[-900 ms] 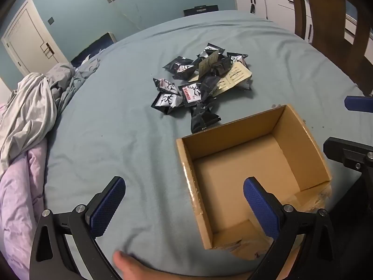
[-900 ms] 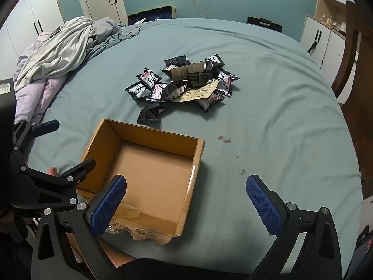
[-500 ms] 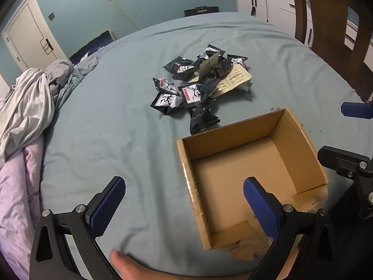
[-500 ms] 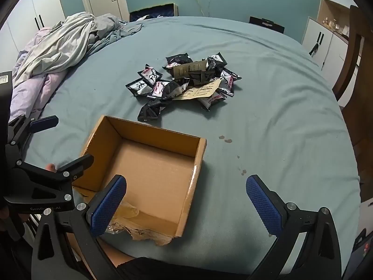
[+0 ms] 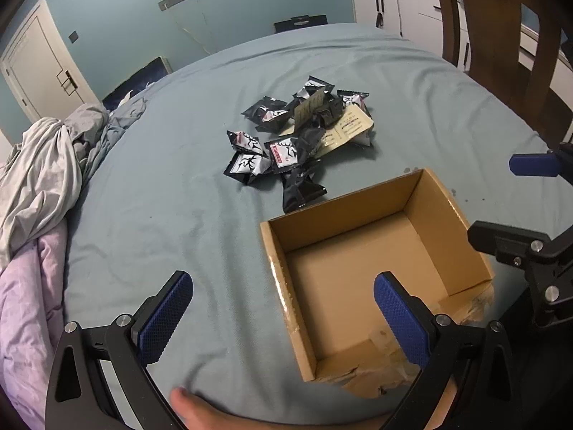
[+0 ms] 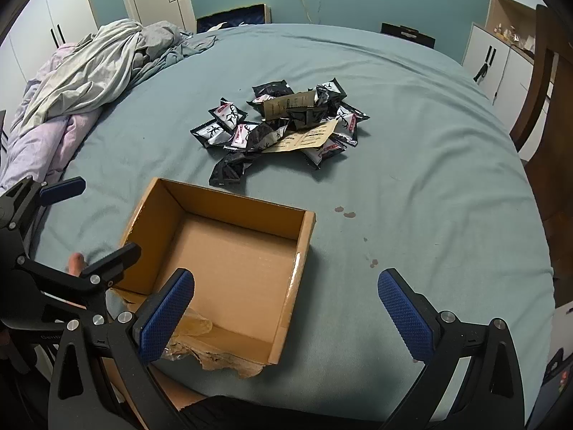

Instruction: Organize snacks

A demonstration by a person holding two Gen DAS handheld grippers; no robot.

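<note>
Both jaws wide, holding nothing — left gripper [image 5: 283,319] and right gripper [image 6: 286,317] above cardboard box [image 5: 365,236]; snack packets [image 5: 297,139] heaped beyond on bed [image 5: 161,215].

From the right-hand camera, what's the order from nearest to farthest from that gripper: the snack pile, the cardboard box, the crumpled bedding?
1. Cardboard box: nearest, just ahead of the right gripper, to the left.
2. Snack pile: beyond the box, mid-bed.
3. Crumpled bedding: farthest, at the far left edge.
</note>
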